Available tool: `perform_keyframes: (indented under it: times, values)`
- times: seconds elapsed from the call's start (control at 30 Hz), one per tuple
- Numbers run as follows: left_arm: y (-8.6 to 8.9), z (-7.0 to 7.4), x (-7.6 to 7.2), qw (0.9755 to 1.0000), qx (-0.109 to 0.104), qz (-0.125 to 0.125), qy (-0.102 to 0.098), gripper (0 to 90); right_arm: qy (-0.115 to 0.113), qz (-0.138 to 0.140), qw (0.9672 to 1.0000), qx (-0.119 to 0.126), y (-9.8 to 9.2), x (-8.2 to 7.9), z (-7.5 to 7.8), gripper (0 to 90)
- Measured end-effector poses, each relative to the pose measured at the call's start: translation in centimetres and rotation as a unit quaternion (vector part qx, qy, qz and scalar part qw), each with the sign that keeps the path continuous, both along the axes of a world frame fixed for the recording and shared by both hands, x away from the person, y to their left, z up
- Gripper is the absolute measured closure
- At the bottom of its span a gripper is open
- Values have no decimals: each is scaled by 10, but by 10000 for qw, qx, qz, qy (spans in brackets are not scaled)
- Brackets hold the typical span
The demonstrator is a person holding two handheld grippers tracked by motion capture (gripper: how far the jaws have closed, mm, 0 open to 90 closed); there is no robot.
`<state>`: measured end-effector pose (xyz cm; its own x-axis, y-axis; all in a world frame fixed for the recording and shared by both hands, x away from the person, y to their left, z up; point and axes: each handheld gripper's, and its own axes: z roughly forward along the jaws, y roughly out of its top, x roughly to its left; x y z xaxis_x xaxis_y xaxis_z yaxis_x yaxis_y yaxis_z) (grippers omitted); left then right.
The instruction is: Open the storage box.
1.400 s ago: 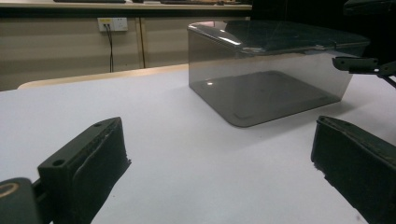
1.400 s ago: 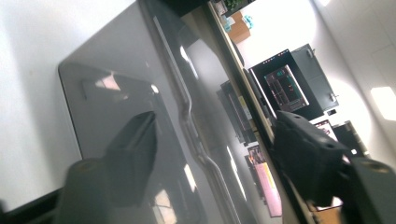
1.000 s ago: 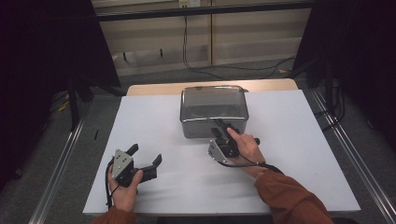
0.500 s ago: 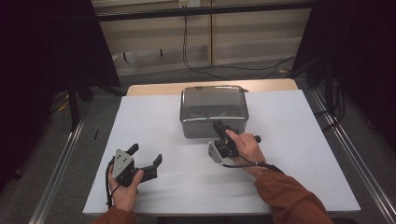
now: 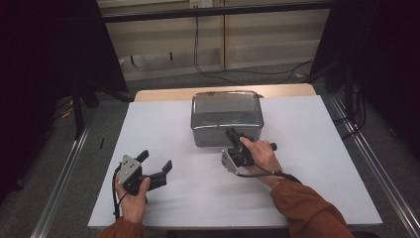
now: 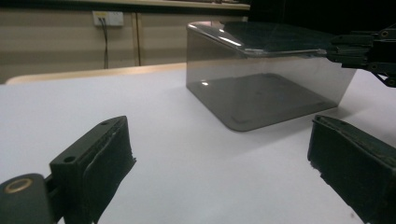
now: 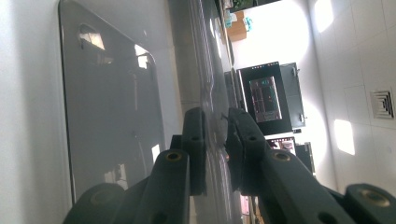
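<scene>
A glossy grey box with rounded corners stands at the back middle of the white table. My right gripper reaches up to the box's near side. In the right gripper view the gripper is shut on the thin near wall of the box, one jaw on each face. My left gripper rests open at the front left, well apart from the box, nothing between its jaws. The left gripper view looks past the left gripper to the box and the right gripper at its rim.
Metal rails run along both sides of the table. Dark stands and cables lie on the floor behind it. A wooden strip shows at the table's far edge. Bare white surface lies between the two hands.
The right gripper's jaws have closed on the box's near wall. Both hands have stayed where they were, and the left gripper is unchanged.
</scene>
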<state>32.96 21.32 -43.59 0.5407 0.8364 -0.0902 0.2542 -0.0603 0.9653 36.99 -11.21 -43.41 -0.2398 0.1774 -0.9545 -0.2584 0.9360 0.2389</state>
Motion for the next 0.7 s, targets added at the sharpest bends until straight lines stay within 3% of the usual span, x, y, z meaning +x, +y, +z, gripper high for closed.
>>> perform_keyframes:
  times: [0.33, 0.47, 0.53, 0.7]
  values:
    - [-6, 6, 5, 9995, 105, -175, -253, 41, 11, -4, 10000, 43, 0, 0, 1, 783]
    - [-16, 5, 9, 9994, 95, -310, -103, 39, -17, 9, 10000, 43, 0, 0, 2, 785]
    - [-19, 6, 10, 9992, 182, -334, -134, 39, -13, 12, 10000, 43, 0, 0, 2, 785]
    - [-22, 7, 16, 9988, 167, -392, -222, 32, -8, 18, 10000, 42, -1, 1, 3, 786]
